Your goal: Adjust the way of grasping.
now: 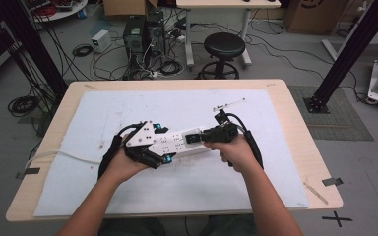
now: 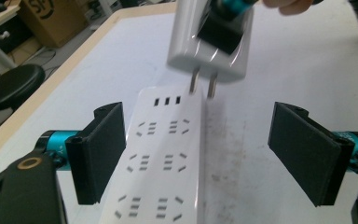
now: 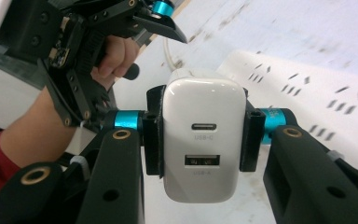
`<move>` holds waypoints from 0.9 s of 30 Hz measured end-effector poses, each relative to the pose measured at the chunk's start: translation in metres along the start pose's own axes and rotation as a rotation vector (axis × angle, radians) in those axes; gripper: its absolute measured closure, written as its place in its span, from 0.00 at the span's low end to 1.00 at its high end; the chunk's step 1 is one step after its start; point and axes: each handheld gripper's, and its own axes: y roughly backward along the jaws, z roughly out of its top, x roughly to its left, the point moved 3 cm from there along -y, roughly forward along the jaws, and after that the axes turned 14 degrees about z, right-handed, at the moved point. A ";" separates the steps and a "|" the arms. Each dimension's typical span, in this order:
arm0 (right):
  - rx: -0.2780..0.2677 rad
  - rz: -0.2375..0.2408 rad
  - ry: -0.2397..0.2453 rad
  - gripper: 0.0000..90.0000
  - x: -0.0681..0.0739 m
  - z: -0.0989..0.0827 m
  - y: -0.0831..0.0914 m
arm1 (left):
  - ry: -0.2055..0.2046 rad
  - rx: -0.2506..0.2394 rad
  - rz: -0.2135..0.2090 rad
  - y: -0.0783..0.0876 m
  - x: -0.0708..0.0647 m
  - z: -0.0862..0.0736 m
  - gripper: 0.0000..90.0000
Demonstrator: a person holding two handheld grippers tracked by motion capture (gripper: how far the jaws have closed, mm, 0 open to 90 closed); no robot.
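Left gripper: jaws wide apart, straddling white power strip. Right gripper: clamped on white charger, whose prongs hang just above the strip's end. Strip lies on white mat over wooden table. Beyond: black stool, computers, floor cables.
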 end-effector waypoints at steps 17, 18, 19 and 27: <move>0.074 -0.227 0.084 0.70 0.015 0.018 0.043 | 0.112 0.406 0.044 0.046 0.056 -0.005 0.21; 0.078 -0.230 0.093 0.70 0.015 0.019 0.044 | 0.113 0.429 0.040 0.047 0.060 -0.006 0.21; 0.082 -0.238 0.096 0.70 0.016 0.020 0.045 | 0.109 0.440 0.047 0.047 0.063 -0.007 0.21; 0.109 -0.255 0.104 0.70 0.016 0.025 0.043 | 0.134 0.462 0.036 0.048 0.074 -0.015 0.21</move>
